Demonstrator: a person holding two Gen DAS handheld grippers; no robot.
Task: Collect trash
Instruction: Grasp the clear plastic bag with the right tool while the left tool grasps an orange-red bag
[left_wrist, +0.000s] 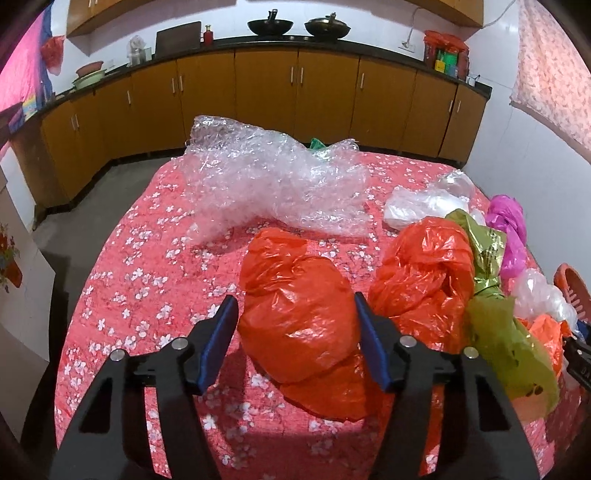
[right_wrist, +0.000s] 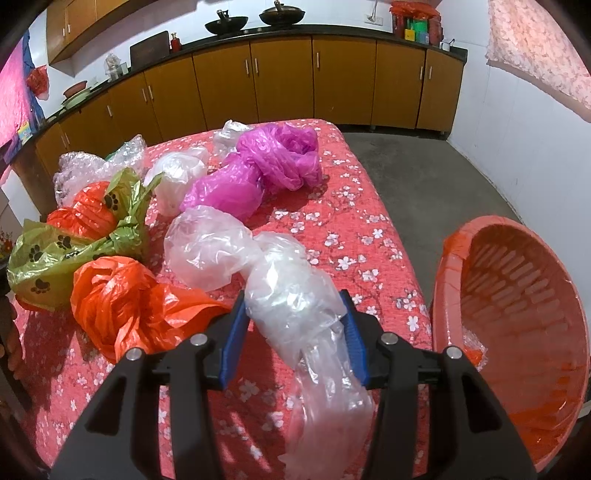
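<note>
My left gripper (left_wrist: 295, 325) is open, its blue pads on either side of a crumpled orange plastic bag (left_wrist: 299, 306) on the red flowered bedspread (left_wrist: 140, 280). My right gripper (right_wrist: 293, 325) is open around a clear plastic bag (right_wrist: 291, 295) that lies between its pads and trails toward the camera. An orange slotted basket (right_wrist: 517, 295) stands at the bed's right edge, with bits of plastic inside. More trash lies on the bed: a bubble wrap sheet (left_wrist: 273, 181), a second orange bag (left_wrist: 424, 273), a green paw-print bag (right_wrist: 74, 243), a pink bag (right_wrist: 266, 166).
Brown kitchen cabinets (left_wrist: 266, 88) with a dark counter and woks run along the far wall. Grey floor (right_wrist: 417, 173) lies beyond the bed. A white wall (right_wrist: 517, 129) is at the right. Another orange bag (right_wrist: 122, 302) lies left of my right gripper.
</note>
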